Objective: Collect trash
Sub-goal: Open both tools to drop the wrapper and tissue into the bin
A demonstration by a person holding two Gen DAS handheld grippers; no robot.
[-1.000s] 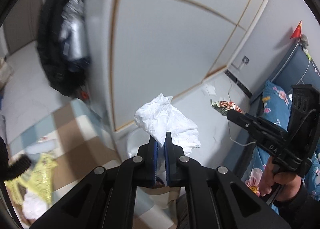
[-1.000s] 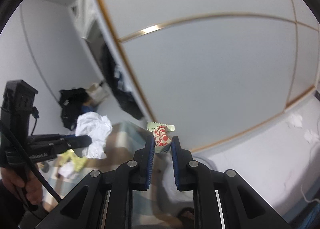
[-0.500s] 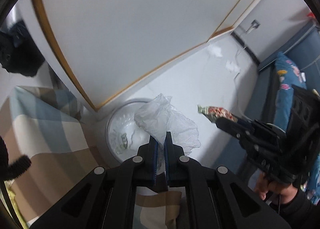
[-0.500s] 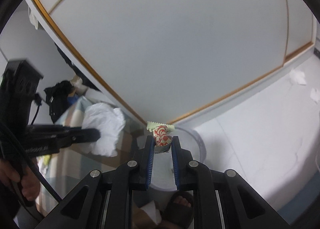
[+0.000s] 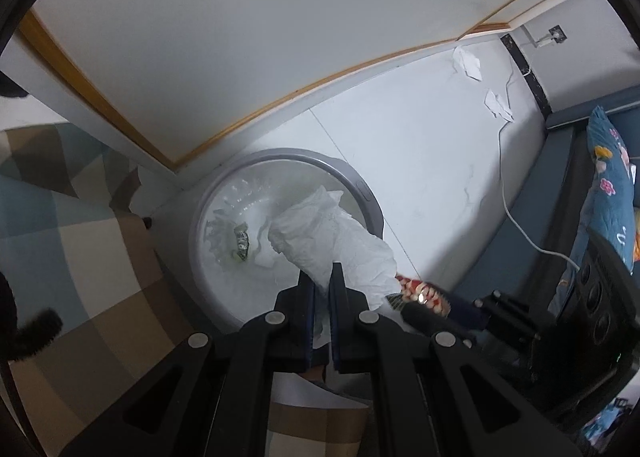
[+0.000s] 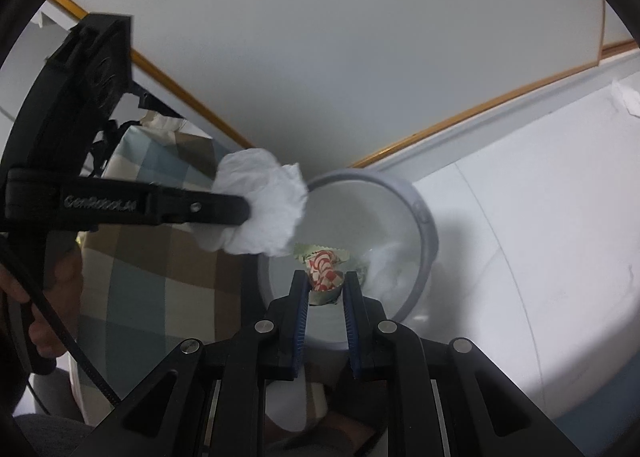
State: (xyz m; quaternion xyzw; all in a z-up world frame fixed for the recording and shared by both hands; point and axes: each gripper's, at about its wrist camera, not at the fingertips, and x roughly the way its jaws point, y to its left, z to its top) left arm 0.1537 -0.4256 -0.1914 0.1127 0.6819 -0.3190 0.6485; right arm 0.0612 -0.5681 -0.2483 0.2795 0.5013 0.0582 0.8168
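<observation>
My left gripper [image 5: 321, 272] is shut on a crumpled white tissue [image 5: 328, 241], which hangs over the round grey bin [image 5: 360, 187] lined with a clear bag. Inside the bin lie a green wrapper [image 5: 241, 243] and a white scrap. My right gripper [image 6: 325, 280] is shut on a red-and-white snack wrapper [image 6: 322, 267], held just above the bin [image 6: 424, 217]. The left wrist view shows that wrapper [image 5: 422, 294] at the bin's right edge, close to the tissue. In the right wrist view the left gripper [image 6: 246, 211] holds the tissue [image 6: 264, 213] over the bin's left rim.
The bin stands on a white floor against a white wardrobe with gold trim [image 5: 260, 117]. A checked cloth [image 5: 80, 249] lies to its left. Two white tissues [image 5: 468, 65] and a cable [image 5: 516, 217] lie on the floor at right, beside a blue bed [image 5: 608, 185].
Both grippers have dropped and tilted down toward the bin. The tissue and the wrapper now hang just over its opening, and the two grippers have come closer together.
</observation>
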